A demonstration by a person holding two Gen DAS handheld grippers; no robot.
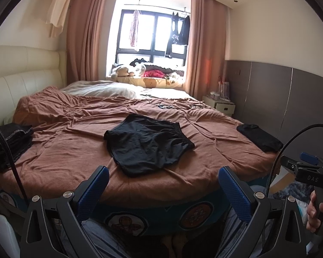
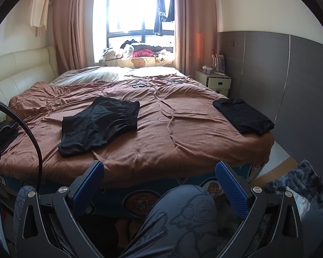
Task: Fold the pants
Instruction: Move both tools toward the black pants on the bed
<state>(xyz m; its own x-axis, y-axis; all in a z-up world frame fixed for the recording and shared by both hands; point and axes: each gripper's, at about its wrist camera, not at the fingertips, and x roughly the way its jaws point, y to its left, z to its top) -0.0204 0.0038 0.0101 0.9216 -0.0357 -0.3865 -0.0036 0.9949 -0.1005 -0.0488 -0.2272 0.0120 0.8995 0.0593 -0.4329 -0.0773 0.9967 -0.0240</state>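
Observation:
Black shorts (image 1: 148,144) lie spread flat on the brown bedspread (image 1: 75,154), waistband toward the right; they also show in the right wrist view (image 2: 101,122). My left gripper (image 1: 163,172) is open and empty, held back over the bed's near edge, short of the shorts. My right gripper (image 2: 159,167) is open and empty, also at the near edge, to the right of the shorts. The right gripper's body shows at the left wrist view's right edge (image 1: 308,172).
A folded black garment (image 2: 243,116) lies at the bed's right edge. A dark stack of clothes (image 1: 13,142) sits at the left edge. Cables lie mid-bed (image 1: 163,106). A nightstand (image 2: 215,81) and grey wall panels stand right. My knee (image 2: 183,210) is below.

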